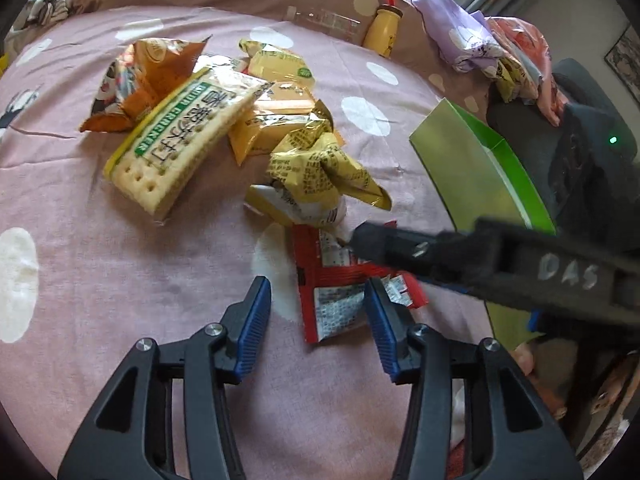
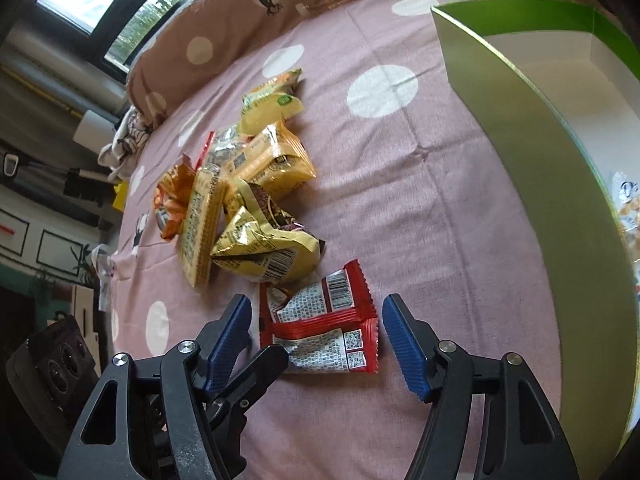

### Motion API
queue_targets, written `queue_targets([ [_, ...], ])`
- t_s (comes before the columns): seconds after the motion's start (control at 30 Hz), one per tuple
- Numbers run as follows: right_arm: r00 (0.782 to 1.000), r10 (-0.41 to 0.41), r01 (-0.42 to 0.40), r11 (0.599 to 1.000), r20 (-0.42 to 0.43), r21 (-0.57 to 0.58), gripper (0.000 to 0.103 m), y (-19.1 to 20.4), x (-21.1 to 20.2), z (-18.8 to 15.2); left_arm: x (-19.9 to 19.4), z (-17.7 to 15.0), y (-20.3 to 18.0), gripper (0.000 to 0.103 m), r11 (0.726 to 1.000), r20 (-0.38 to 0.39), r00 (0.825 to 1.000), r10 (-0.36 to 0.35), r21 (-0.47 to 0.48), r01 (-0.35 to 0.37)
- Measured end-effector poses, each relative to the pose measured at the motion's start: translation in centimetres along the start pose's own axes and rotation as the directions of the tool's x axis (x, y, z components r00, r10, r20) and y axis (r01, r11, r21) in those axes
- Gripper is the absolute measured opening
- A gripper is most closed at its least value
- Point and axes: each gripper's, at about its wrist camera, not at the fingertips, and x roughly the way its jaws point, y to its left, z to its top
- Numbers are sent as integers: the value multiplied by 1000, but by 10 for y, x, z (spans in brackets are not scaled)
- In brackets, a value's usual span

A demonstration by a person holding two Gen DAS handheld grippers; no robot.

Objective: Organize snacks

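Both wide-open grippers, left gripper (image 1: 318, 320) and right gripper (image 2: 316, 338), straddle one flat red foil snack packet (image 2: 320, 320), its long axis running toward the green cardboard box (image 2: 520, 152), gripping nothing.

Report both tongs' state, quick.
Left tongs: open, holding nothing, over the red packet.
Right tongs: open, straddling the red packet, not gripping.

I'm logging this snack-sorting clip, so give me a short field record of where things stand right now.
surface: pink dotted bedsheet
left claw: open, over the red packets
right claw: open, straddling the red packets
red packets: on the sheet, nearest both claws
snack pile: cracker pack and yellow bags, loose beyond them
green box: open, right of the snacks, some snacks seemingly inside
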Motion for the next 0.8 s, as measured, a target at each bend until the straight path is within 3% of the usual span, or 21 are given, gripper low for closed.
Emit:
queue_targets([
  [0.07,1000,-10,10,1000,2,-11,69,2,4,-1,6,2,0,46,998,-24,997,-67,-13,67],
  [0.27,1000,-25,26,999,8,-42,69,11,1,-6,0,2,-14,40,1000,-4,1000,-7,8,7],
  [0.47,992,-4,17,994,125,-106,69,26,-39,-8,-42,9,-55,39,991,139,990,37,125,-55],
  [0.6,968,25,2,994,249,-108,69,20,-80,-9,-55,16,-88,39,972,214,977,21,224,-70],
  [0.8,917,-1,18,999,400,-38,69,-7,-126,-6,-49,27,-132,40,942,234,970,-72,335,-11],
])
